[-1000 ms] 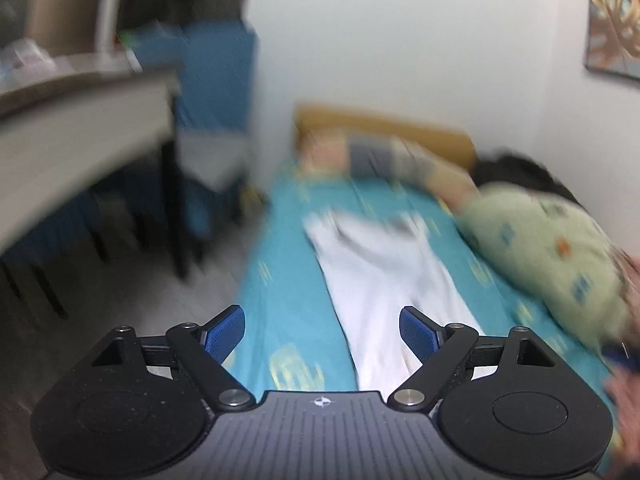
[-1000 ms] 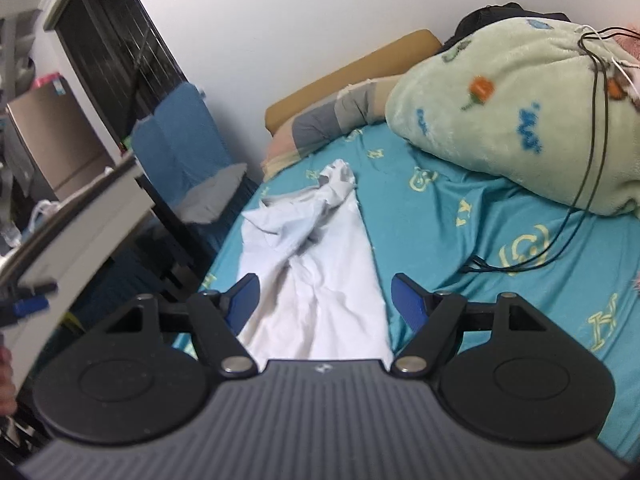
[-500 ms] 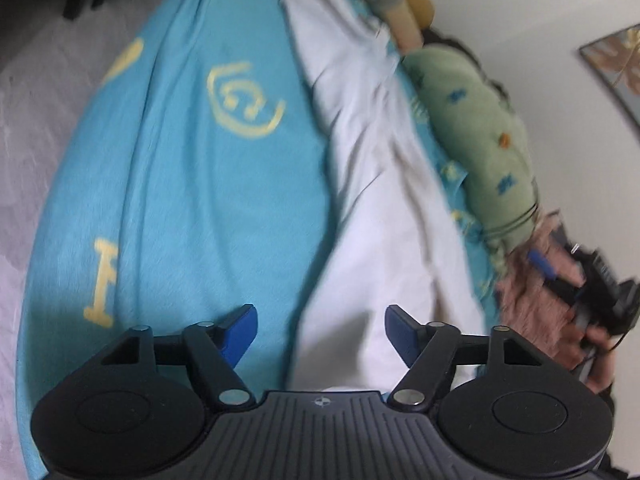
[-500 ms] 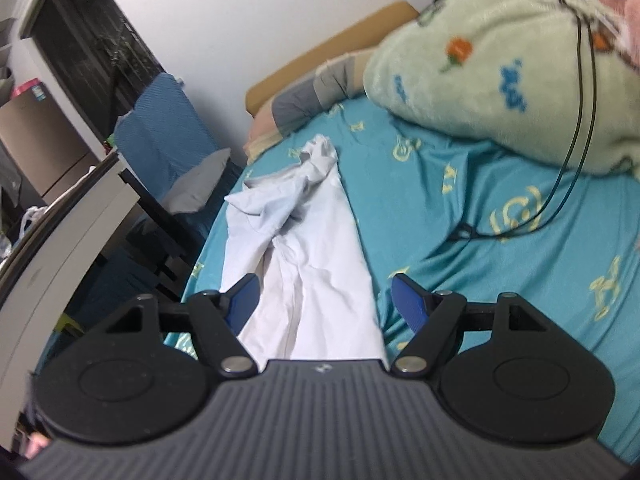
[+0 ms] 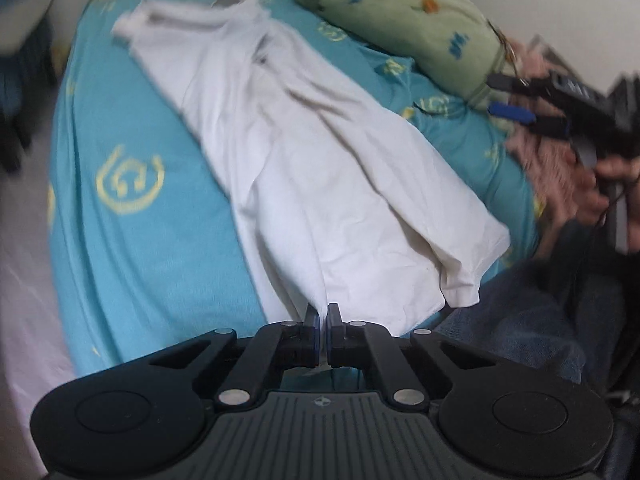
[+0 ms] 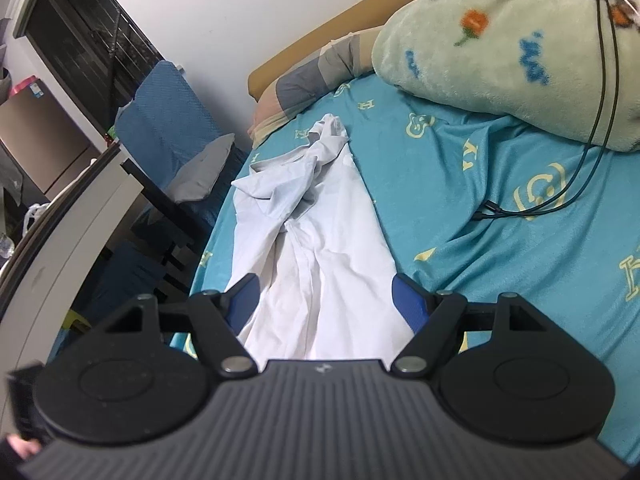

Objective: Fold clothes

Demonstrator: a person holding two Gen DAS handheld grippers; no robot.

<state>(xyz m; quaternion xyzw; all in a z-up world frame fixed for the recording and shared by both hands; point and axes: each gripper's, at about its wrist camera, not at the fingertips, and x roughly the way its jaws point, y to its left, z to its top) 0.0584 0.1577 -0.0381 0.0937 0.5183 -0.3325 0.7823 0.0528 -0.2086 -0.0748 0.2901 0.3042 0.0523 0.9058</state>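
Note:
A white garment (image 5: 304,152) lies lengthwise and rumpled on a teal bed sheet (image 5: 132,216). My left gripper (image 5: 323,314) is shut on the garment's near hem. In the right wrist view the same white garment (image 6: 332,240) stretches away from my right gripper (image 6: 326,300), which is open, with the near end of the cloth lying between and below its blue pads. The right gripper (image 5: 532,114) also shows at the right edge of the left wrist view, held in a hand above the bed.
A green fleece blanket (image 6: 512,40) is heaped at the right of the bed, with a black cable (image 6: 560,204) trailing onto the sheet. A pillow (image 6: 316,76) and headboard lie at the far end. A desk (image 6: 68,232) and blue chair (image 6: 168,120) stand left of the bed.
My left gripper swung down to the garment's near hem and closed on it; it was open before. The right gripper stayed open and moved slightly closer over the cloth.

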